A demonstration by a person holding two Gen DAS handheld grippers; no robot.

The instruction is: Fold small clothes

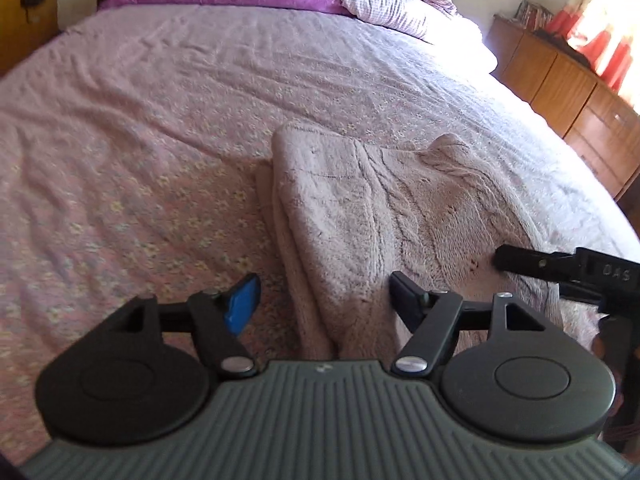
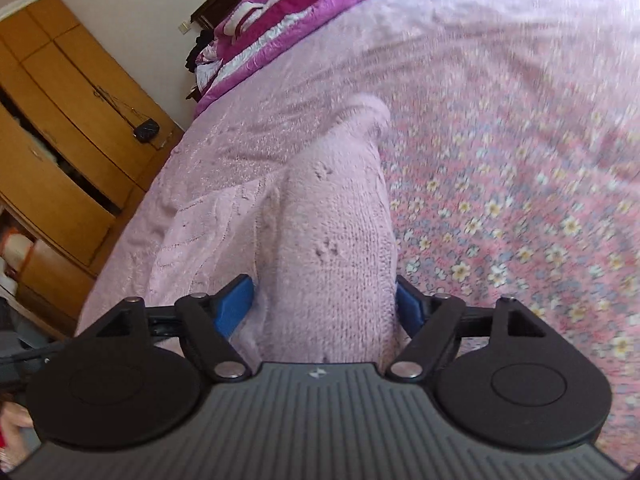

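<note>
Pink knitted sweater (image 1: 360,208) lies folded on the bed (image 1: 140,120) near its front edge, left gripper (image 1: 324,300) and right gripper (image 2: 324,304) both spread and released over it, so best pull back level without snagging the knit.

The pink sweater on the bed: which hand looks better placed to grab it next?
Probably the right. The right gripper is open with a thick fold of the sweater between its fingers. The left gripper, also open, sits at the sweater's edge, partly over bedspread.
</note>
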